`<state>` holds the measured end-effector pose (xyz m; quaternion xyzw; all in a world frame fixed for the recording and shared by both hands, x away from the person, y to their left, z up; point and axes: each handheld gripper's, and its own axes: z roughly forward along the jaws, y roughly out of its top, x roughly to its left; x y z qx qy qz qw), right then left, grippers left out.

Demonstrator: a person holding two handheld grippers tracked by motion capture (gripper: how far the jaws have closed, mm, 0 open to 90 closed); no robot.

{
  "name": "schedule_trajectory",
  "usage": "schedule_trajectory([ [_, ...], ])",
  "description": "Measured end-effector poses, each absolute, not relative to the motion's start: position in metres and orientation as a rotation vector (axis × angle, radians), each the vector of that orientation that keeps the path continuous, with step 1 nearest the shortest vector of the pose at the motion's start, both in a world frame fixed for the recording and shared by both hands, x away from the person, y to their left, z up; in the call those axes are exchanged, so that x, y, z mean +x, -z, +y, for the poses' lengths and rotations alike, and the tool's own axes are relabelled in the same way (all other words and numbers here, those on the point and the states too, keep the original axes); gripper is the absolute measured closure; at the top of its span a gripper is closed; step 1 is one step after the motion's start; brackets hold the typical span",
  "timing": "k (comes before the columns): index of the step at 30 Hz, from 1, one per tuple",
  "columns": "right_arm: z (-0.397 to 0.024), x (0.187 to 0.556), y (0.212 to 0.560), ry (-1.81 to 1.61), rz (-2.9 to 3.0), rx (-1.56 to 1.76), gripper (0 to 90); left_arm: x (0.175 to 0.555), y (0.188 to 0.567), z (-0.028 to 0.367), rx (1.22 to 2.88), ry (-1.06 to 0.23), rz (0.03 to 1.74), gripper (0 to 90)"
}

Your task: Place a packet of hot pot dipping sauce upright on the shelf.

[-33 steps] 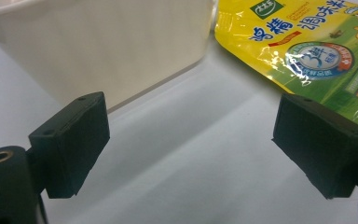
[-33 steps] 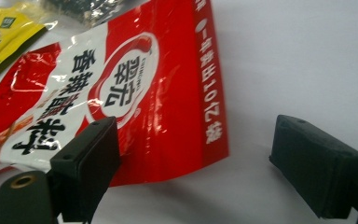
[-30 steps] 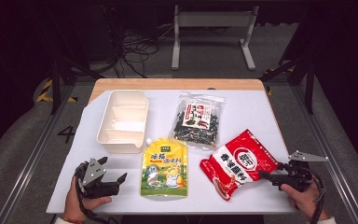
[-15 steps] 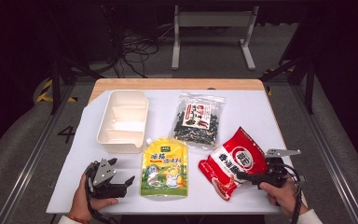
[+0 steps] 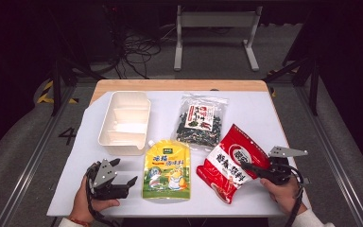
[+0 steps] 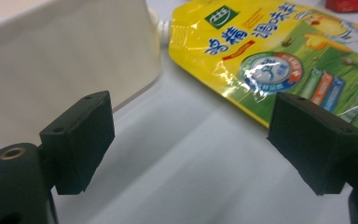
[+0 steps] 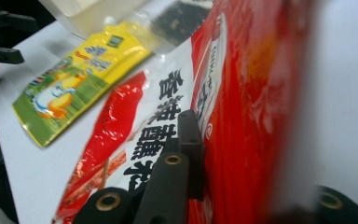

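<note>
Red snack bag (image 5: 234, 161): right front of the desk (image 5: 264, 113), lying aslant, its right edge lifted off the surface and pinched. Rest of the lot, left to right as seen from above:

Left gripper (image 5: 123, 182): front left of the desk, held in the person's left hand (image 5: 87, 201); fingers (image 6: 81, 135) stand wide apart with nothing between them, bare desk showing in the gap.

White tray (image 5: 123, 120): divided container, back left, just behind the left gripper; its pale wall stands just beyond the left finger in the left gripper view.

Yellow spout pouch (image 5: 167, 170): flat, front centre, between the left gripper and the red snack bag, spout toward the tray.

Clear bag of dark dried goods (image 5: 201, 120): flat, back centre, its near edge just beside the red snack bag's top corner.

Right gripper (image 5: 249, 168): front right, in the person's right hand (image 5: 283, 191); fingers (image 7: 191, 140) have just been closing and now clamp the red snack bag's edge
</note>
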<state>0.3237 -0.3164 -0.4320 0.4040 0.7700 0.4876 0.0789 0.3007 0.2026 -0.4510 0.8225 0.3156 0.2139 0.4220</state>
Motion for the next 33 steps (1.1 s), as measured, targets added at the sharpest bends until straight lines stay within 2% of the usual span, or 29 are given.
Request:
schedule_trajectory([
  [18, -0.284, 0.307, 0.383, -1.519, 2.318, 0.821, 89.4, 0.305, 0.434, 0.167, 2.101, -0.444, 0.636, 17.8],
  [26, -0.261, 0.308, 0.364, -1.479, 2.320, 0.673, 89.4, 0.315, 0.416, 0.109, 2.096, -0.409, 0.478, 19.4],
  [33, -0.249, 0.309, 0.357, -1.503, 2.319, 0.624, 89.4, 0.333, 0.410, 0.072, 2.065, -0.359, 0.445, 20.1],
])
